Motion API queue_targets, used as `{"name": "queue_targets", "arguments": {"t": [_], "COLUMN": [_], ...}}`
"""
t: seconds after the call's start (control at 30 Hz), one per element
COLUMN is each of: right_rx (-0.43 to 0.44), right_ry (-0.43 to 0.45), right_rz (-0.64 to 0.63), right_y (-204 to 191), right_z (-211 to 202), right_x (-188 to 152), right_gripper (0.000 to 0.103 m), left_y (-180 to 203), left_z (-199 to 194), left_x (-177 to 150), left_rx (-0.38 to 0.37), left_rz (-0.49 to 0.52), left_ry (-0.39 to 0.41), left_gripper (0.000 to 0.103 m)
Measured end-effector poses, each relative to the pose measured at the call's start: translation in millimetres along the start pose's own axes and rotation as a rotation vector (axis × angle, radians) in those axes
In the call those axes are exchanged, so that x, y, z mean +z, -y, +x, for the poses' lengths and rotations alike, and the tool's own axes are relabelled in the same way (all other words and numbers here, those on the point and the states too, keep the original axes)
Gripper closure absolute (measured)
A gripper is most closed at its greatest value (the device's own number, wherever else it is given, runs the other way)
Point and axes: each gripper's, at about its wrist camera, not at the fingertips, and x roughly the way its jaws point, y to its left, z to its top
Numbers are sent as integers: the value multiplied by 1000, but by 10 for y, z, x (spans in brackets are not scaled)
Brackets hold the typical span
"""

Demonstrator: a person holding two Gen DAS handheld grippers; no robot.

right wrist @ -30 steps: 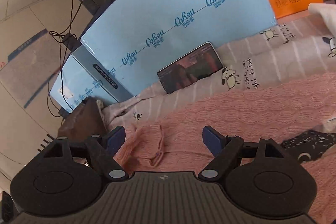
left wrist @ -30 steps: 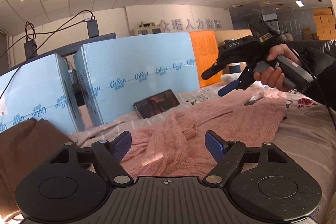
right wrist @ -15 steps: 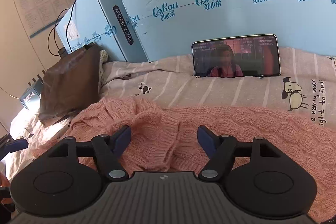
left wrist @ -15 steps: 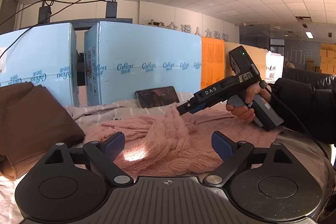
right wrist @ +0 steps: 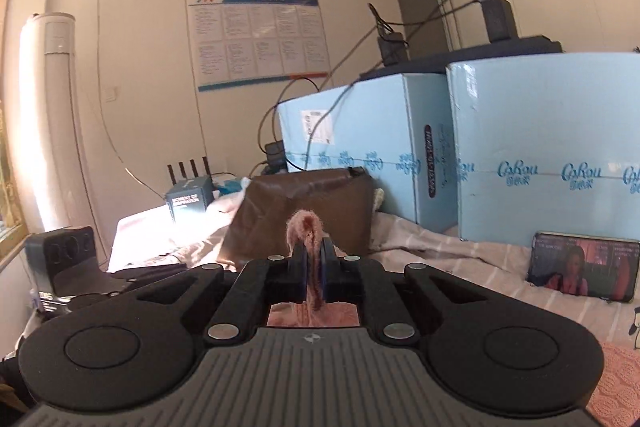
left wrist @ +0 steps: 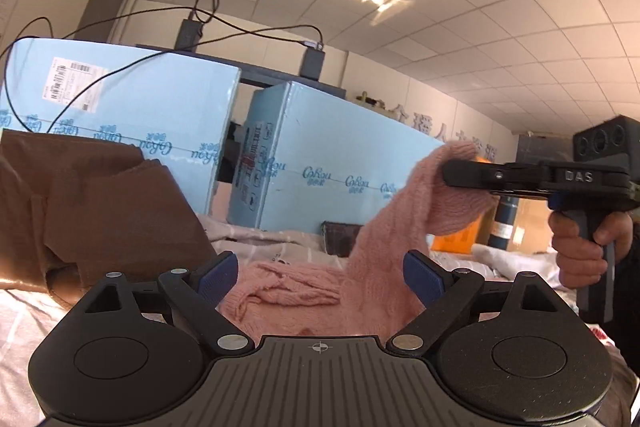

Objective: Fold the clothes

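Pink sweater [left wrist: 384,247] hangs lifted from the bed [right wrist: 460,259], one fold pinched between the closed fingers [right wrist: 299,261] of the right gripper [right wrist: 314,259], a tuft poking out past their tips. Left gripper [left wrist: 320,273] holds its fingers [left wrist: 218,269] spread wide, empty, the rest of the knit lying bunched between and beyond them. Brown garment [left wrist: 100,207] sits left of those fingers.

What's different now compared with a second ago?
The right claw has closed on a fold of the pink sweater and lifted it off the bed; earlier it hovered open above the knit. The left claw stays open and empty. The brown garment, blue boxes and phone haven't moved.
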Motion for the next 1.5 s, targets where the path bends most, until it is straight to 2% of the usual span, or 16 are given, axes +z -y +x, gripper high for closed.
{"name": "queue_targets", "arguments": {"t": [0.1, 0.23, 0.33, 0.47, 0.53, 0.6, 0.7, 0.97, 1.03, 1.1, 1.2, 1.23, 1.3, 1.33, 1.4, 1.5], "right_rx": [114, 291, 432, 554, 589, 624, 638, 432, 373, 348, 323, 322, 308, 299, 286, 205], "right_ry": [30, -3, -119, -253, -278, -299, -282, -319, -358, -387, -408, -411, -404, -400, -383, -323], "right_rz": [-94, -223, -316, -383, -343, -302, -246, -129, -76, -26, 4, 19, 10, -11, -51, -197], "right_y": [-393, -866, -1139, -1256, -1228, -1200, -1152, -886, -835, -810, -914, -949, -1078, -1114, -1163, -1226], "right_z": [-71, -71, 13, -47, -153, -260, -417, -494, -422, -376, -330, -325, -347, -372, -458, -691], "right_x": [68, -38, -335, -683, -721, -755, -754, -924, -999, -1070, -1136, -1156, -1212, -1228, -1233, -1093], "right_gripper": [97, 97, 97, 96, 88, 54, 45, 30, 30, 31, 37, 46, 83, 93, 98, 98], "left_y": [-139, -134, -14, 146, 137, 107, 121, -90, -63, 17, 191, 251, 393, 464, 568, 636], "left_z": [-166, -251, -188, 106, 288, 453, 532, 131, -55, -233, -306, -320, -268, -241, -151, 72], "left_x": [76, 167, 166, 55, -17, -92, -178, -145, -104, -37, 71, 103, 147, 168, 164, 11], "left_rx": [73, 130, 137, 190, 189, 172, 228, 470, 440, 399, 373, 363, 300, 267, 190, 130], "left_rz": [-100, -79, -9, 125, 133, 122, 187, 240, 211, 194, 204, 209, 225, 233, 242, 313], "left_ry": [71, 45, -36, -231, -330, -415, -479, -444, -404, -341, -268, -246, -215, -199, -204, -342], "left_gripper": [11, 11, 10, 10, 10, 12, 61, 55, 45, 36, 35, 34, 34, 33, 32, 32]}}
